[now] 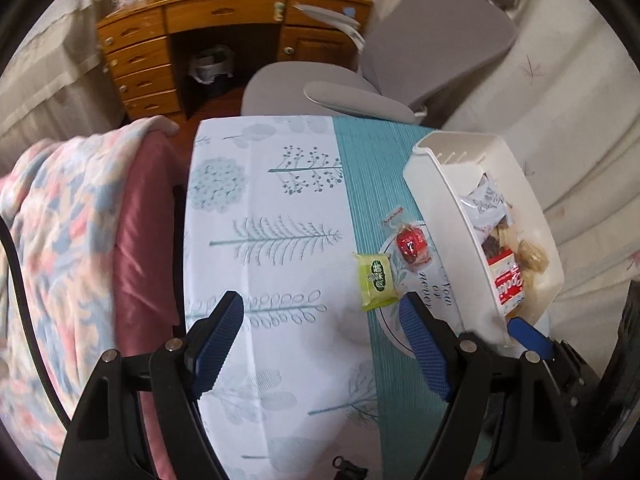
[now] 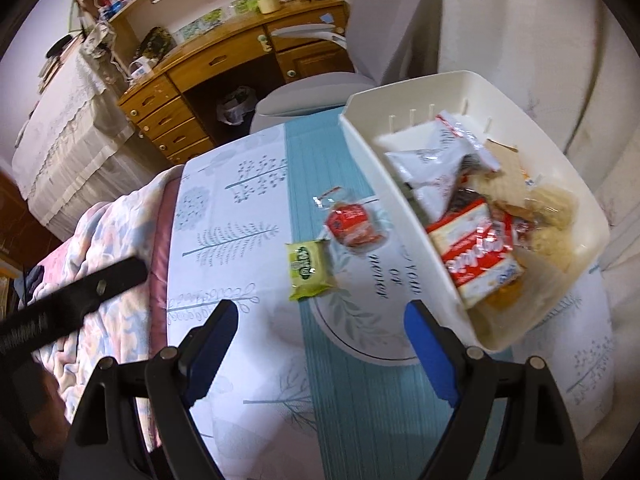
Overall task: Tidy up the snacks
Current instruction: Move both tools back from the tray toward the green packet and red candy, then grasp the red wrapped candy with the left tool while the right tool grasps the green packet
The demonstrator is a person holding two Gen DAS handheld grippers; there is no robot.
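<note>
A small table under a leaf-printed cloth (image 1: 280, 220) with a teal runner stood before a wooden desk (image 1: 224, 16) and a grey chair (image 1: 420, 52), with a flowered blanket (image 1: 60, 240) hanging off to the left. In the left wrist view, the left gripper (image 1: 320, 344) hung over the cloth with its jaws spread and nothing between them. Ahead and to its right lay 2 loose snacks: a green packet (image 1: 378, 280) and, just beyond it, a red-wrapped sweet (image 1: 412, 246). The white bin (image 1: 448, 208) beside them already held several packets, so the sorting looked mostly done, with these 2 left.

In the right wrist view, the right gripper (image 2: 320, 340) was likewise spread wide and empty above the runner. The green packet (image 2: 310, 274) sat just ahead of its left finger, the red-wrapped sweet (image 2: 352, 224) a little farther, near the white bin (image 2: 404, 216). The bin's tall near wall stood between the snacks and its inside, so each would probably need lifting over the rim. The dark body of the other tool (image 2: 72, 300) crossed the left edge, apart from the snacks.
</note>
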